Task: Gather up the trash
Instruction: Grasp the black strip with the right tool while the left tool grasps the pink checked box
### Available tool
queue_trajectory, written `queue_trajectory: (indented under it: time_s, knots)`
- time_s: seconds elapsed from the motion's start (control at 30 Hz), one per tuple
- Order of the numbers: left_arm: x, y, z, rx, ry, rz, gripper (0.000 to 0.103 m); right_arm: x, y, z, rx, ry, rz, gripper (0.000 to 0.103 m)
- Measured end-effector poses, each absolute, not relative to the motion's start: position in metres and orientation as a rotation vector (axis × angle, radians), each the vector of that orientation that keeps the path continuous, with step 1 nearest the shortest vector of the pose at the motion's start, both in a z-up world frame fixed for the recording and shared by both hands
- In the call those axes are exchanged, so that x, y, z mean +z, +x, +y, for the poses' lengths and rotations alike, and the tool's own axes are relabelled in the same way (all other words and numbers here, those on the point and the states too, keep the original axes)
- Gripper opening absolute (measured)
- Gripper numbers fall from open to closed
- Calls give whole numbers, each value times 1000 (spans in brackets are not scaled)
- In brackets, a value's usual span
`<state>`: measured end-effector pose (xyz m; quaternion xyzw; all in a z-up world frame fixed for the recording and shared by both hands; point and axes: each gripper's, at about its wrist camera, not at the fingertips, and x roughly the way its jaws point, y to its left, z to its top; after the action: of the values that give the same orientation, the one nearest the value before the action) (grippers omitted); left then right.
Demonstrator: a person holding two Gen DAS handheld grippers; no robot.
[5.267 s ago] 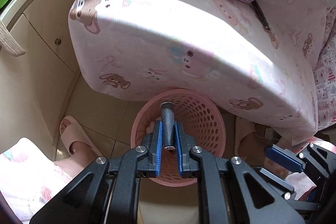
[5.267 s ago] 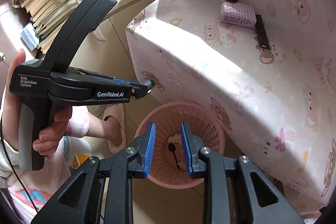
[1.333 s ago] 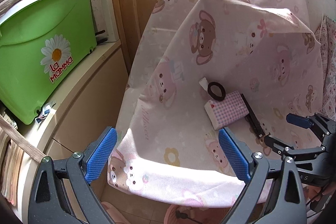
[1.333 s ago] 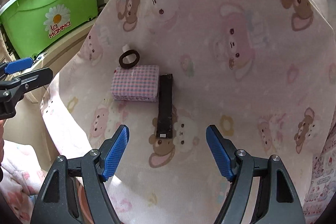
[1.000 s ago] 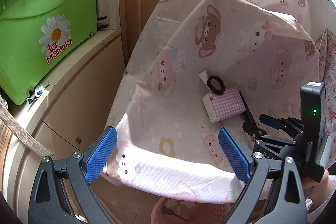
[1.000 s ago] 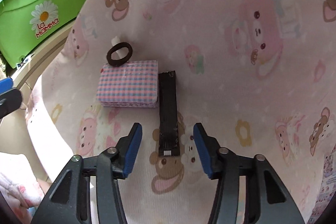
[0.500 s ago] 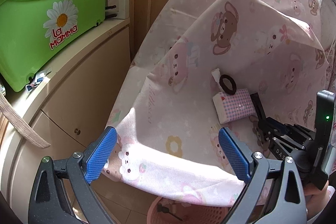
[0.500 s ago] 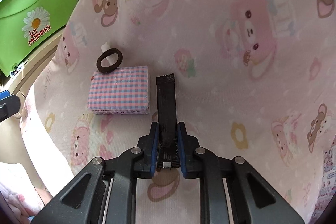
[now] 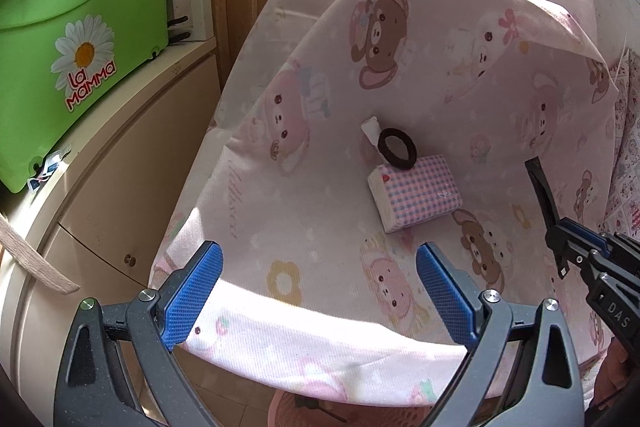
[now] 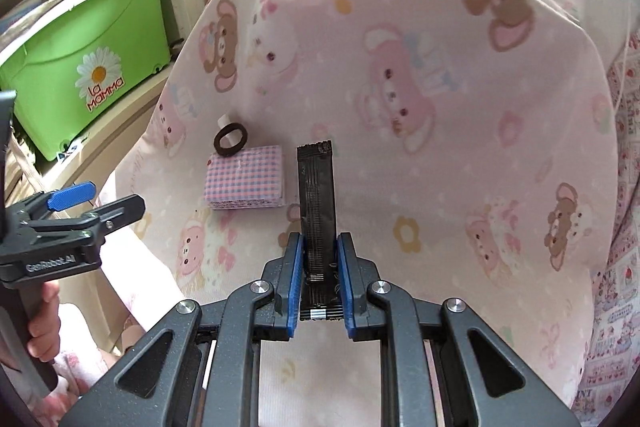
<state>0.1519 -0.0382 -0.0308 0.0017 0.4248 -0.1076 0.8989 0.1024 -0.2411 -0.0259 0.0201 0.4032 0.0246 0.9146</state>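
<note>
One black wrapper (image 10: pixel 318 211), long and flat, is gripped between the blue pads of the right tongs (image 10: pixel 319 283); the jaws are drawn nearly together on its near end, and the strip is held clear of the cloth, with its far end pointing away from the tongs. In the left wrist view the same wrapper (image 9: pixel 542 193) is seen as a thin dark strip rising from the right tongs (image 9: pixel 568 247) at the right edge.

The left tongs (image 9: pixel 318 291) are held wide open with nothing between the two blue pads; they are poised above the near edge of the pink bear-printed sheet (image 9: pixel 320 211).

Three small things are counted on the sheet ahead of the tongs. One pink checked tissue pack (image 10: pixel 244 181) lies just left of the held wrapper. One black hair tie (image 10: pixel 230 140) rests at the pack's far corner, touching it. One small white scrap (image 10: pixel 221 122) is partly covered by the hair tie on its far side.

To the left of both tongs, one green storage box (image 10: pixel 80 67) printed with a daisy is seen on a beige shelf (image 9: pixel 120 131). Below the left tongs, under the sheet's edge, part of one pink perforated basket (image 9: pixel 384 415) is visible on the floor, with something dark inside it that cannot be made out.

A hand (image 10: pixel 42 331) is seen wrapped around the handle of the left tongs.
</note>
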Motion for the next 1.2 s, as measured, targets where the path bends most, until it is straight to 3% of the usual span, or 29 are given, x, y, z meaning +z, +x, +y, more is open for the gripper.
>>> queue_trajectory:
  time_s: [0.37,1.03,1.13,1.17,1.2]
  knots:
    - [-43,160,-86,-274,1,881,96,-21,100,-289,-90,92,860,18]
    - [-73,210,-157,-190,1,924,96,-34,107,-292,-177,77,885,19]
    - [-72,213,-156,-172,15,913,87,-37,110,-291,-184,63,888,19]
    - [-71,214,-156,-193,7,923,74,-38,110,-290,-188,57,889,19]
    - [-71,215,-155,-209,-3,935,75,-38,110,-290,-189,55,890,19]
